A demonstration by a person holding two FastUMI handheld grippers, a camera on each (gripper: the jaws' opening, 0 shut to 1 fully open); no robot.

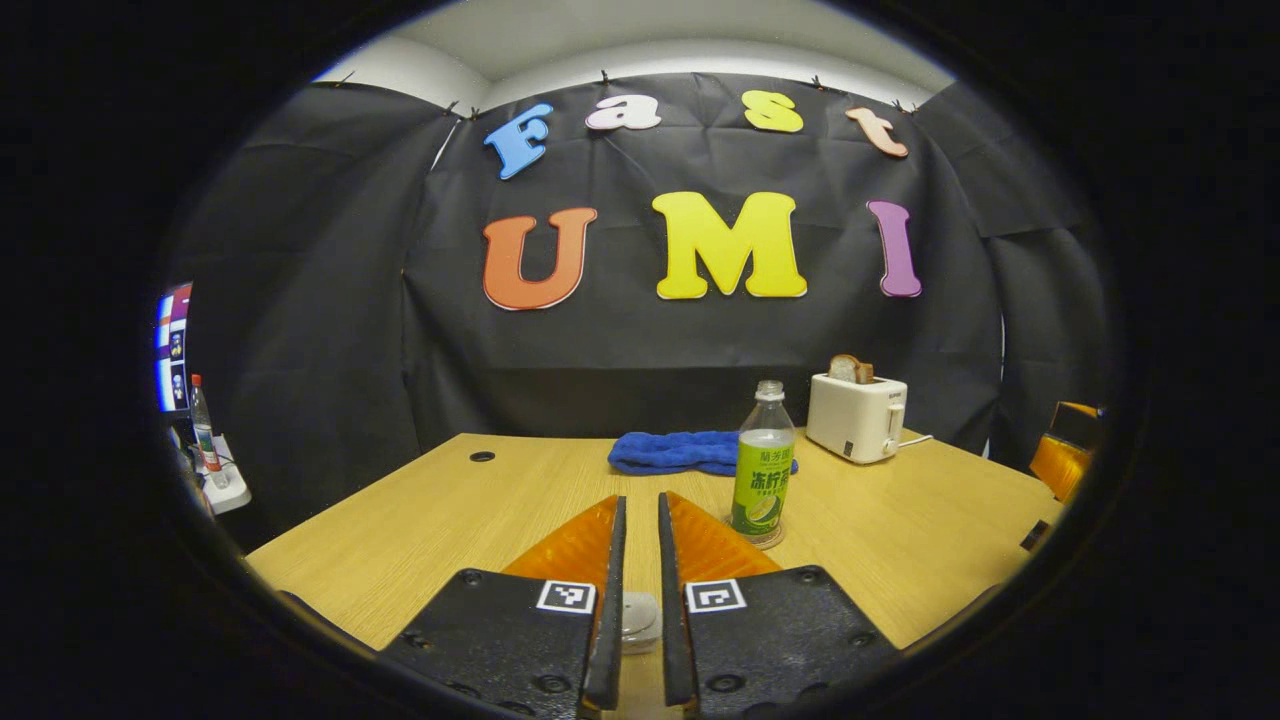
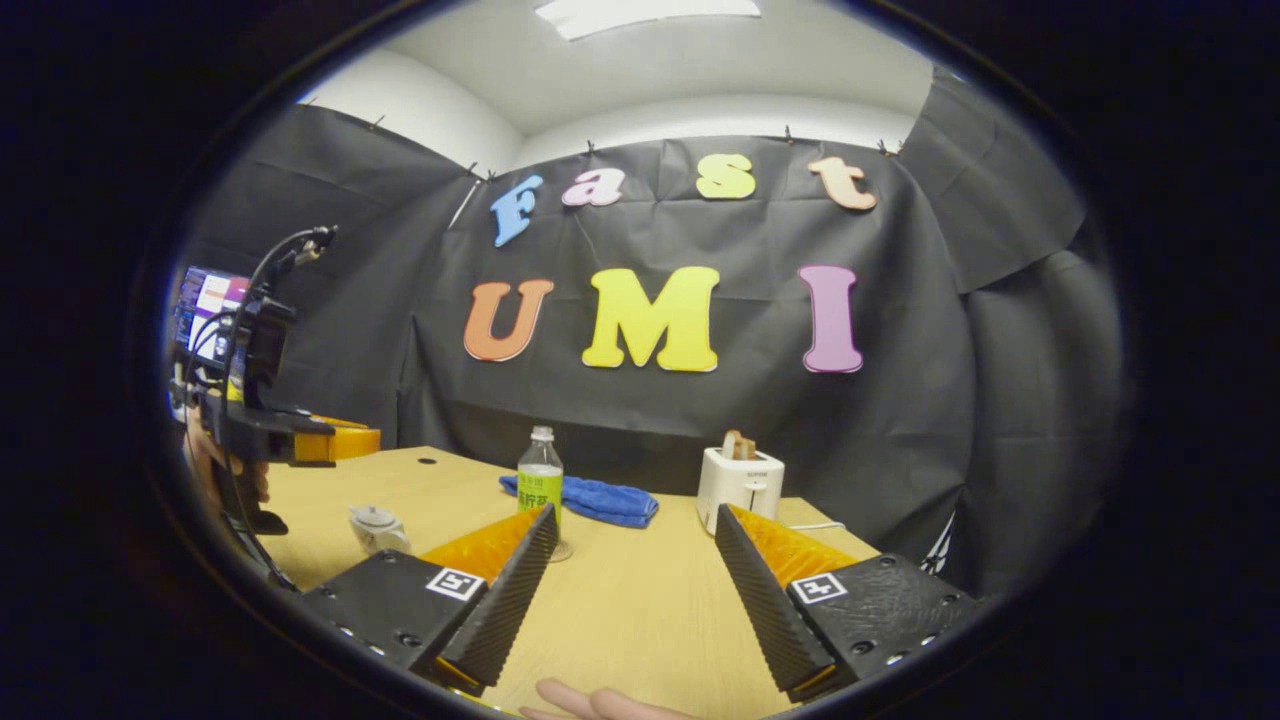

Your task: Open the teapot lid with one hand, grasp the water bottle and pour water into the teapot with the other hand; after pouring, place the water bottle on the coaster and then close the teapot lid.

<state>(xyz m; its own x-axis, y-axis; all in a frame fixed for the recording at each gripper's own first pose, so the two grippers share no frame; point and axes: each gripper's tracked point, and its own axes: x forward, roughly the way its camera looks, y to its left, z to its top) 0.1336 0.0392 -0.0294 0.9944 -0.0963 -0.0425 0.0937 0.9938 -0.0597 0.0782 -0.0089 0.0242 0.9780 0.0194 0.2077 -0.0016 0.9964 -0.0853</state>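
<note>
Left hand-held gripper (image 1: 640,520) up over the wooden surface (image 1: 900,540), fingers drawn close with just a slim gap, gripping nothing. Peeking through that gap low down, something small, white and rounded (image 1: 640,615), too hidden to name. Just beyond the fingertips and a touch right, water bottle (image 1: 763,465) upright on a clear coaster (image 1: 765,540), green label, cap on. Behind the bottle, blue cloth (image 1: 680,452) bunched up at the far edge of the surface. Far right, white toaster (image 1: 857,415) with a slice of bread (image 1: 850,369) poking out the top.

Over in the right gripper view, right hand-held gripper (image 2: 633,530) spread wide and empty, hovering above the surface. Between and beyond its fingers, same bottle, cloth and toaster lined up along the far side. Near left, small white teapot (image 2: 378,528) sitting on the surface with its lid on, well apart from the bottle. Above the teapot at the left edge, the other gripper held up clear of the surface, a hand (image 2: 215,465) wrapped round its grip. Fingers (image 2: 590,702) of a hand just visible at the bottom edge.
</note>
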